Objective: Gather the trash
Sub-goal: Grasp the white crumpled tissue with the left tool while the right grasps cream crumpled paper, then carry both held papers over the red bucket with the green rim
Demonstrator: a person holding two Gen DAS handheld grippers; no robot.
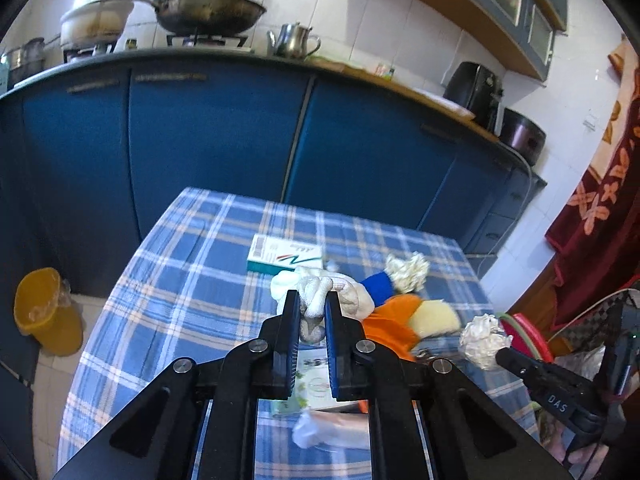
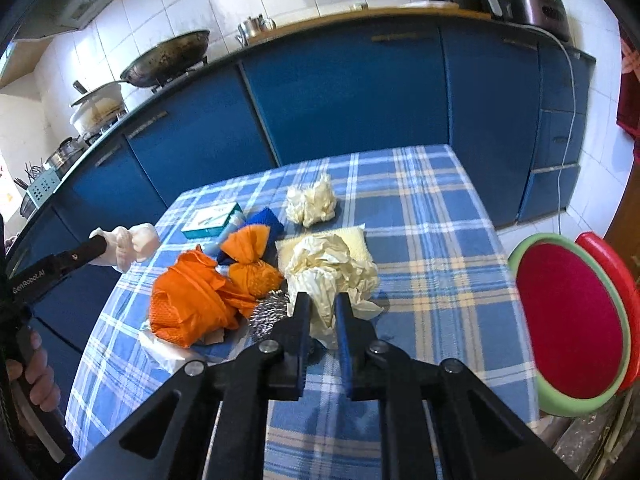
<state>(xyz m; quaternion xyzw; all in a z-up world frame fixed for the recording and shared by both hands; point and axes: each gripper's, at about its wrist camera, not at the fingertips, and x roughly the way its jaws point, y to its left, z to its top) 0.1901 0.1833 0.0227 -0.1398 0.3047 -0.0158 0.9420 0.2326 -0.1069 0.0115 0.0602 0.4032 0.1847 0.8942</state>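
"GenRobot.AI" on left tool [image 2: 105,245] arm, "DAS" on right tool [image 1: 505,354] arm

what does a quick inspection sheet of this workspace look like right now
surface: table under a blue plaid cloth, crowded at the middle.
job's things: white knotted wad, crumpled cream paper, second paper ball, two orange bags.
clutter: small teal box, metal scourer, yellow sponge.
grippers: left gripper shut on the white wad, lifted off the cloth; right gripper shut on the cream paper.
cables: white cord hanging down the cabinets.
surroundings: yellow bin on the floor, red stool, wok on the stove.
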